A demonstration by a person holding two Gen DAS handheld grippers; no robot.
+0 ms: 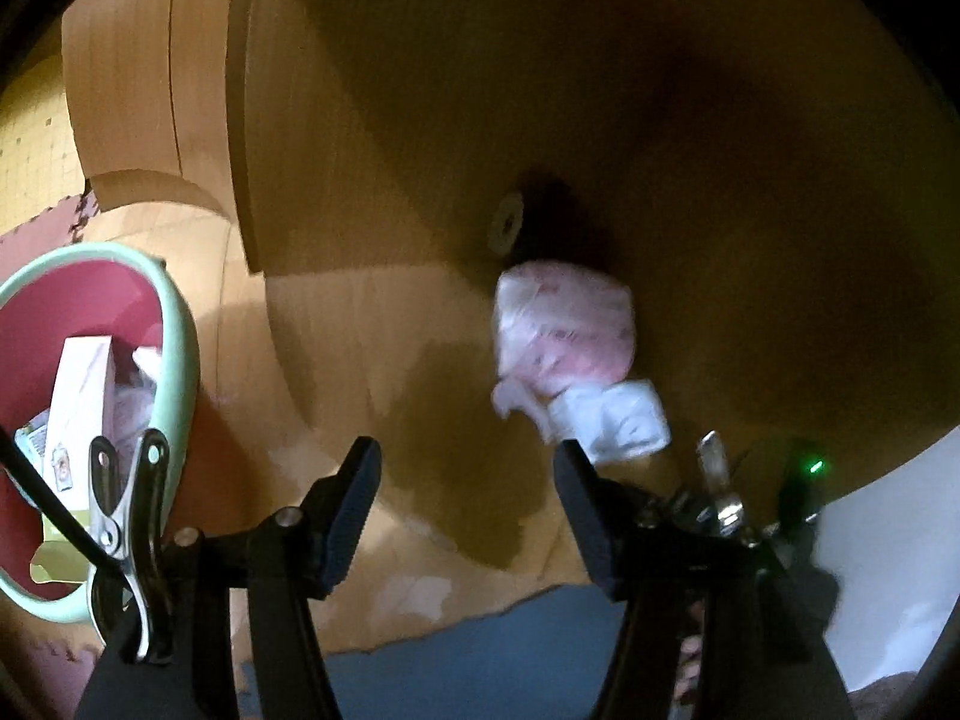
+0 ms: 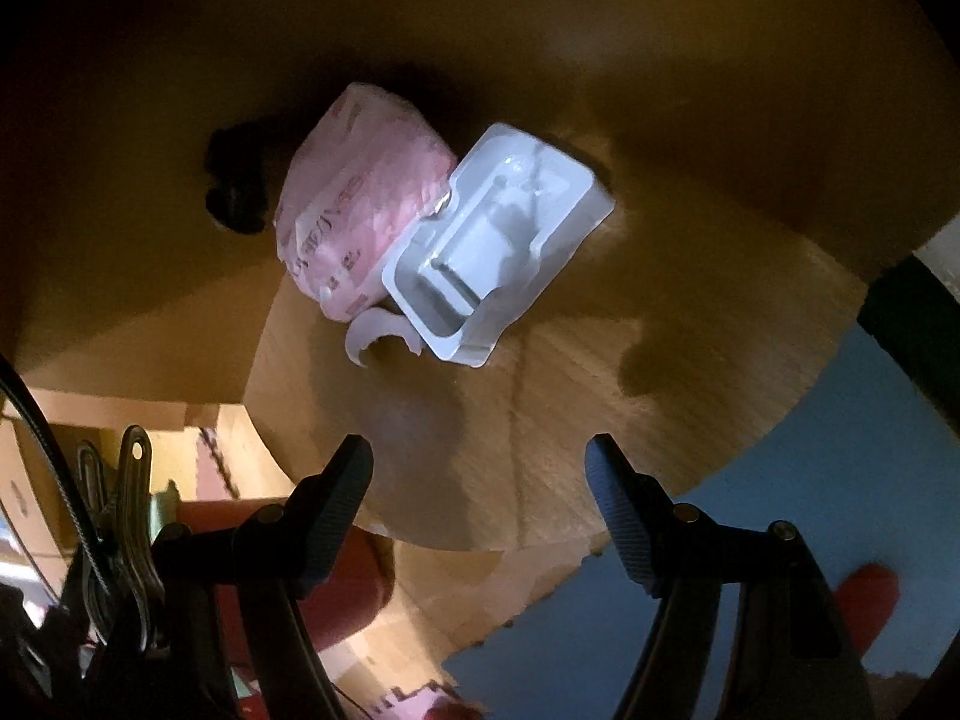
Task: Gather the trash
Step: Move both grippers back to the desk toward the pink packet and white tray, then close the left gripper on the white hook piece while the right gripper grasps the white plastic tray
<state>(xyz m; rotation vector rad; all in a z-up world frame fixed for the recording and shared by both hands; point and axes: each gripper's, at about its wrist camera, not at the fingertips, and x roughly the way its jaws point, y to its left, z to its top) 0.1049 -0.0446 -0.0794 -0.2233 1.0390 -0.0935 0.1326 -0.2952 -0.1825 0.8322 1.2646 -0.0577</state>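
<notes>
On the round wooden table (image 2: 540, 432) lie two pieces of trash, touching: one pink pack (image 2: 360, 204) of soft plastic wrap, and one white moulded tray (image 2: 498, 240) leaning against its side. A small curl of pale plastic (image 2: 375, 339) sticks out from under the pack toward the near edge. Both lie well in from the table's edge, in the dim middle, beside a dark round spot (image 2: 234, 180). The pack bears red lettering, too blurred and curved to read. In the left wrist view the same pack (image 1: 564, 324) and tray (image 1: 624, 420) lie just beyond the right finger.

The left gripper (image 1: 468, 468) has its jaws spread with nothing between them; its fingers hang over bare wood at the near edge. The right gripper (image 2: 480, 468) also stands wide, jaws apart and holding nothing, short of the tray.

One bin (image 1: 180, 324) with a mint rim and a red liner stands on the floor off the table's left edge. In it are one white carton (image 1: 78, 408), with a small printed label that cannot be read, and some crumpled wrap (image 1: 141, 402). Two metal clips show, one at each gripper (image 1: 129, 492) (image 2: 132, 516).
</notes>
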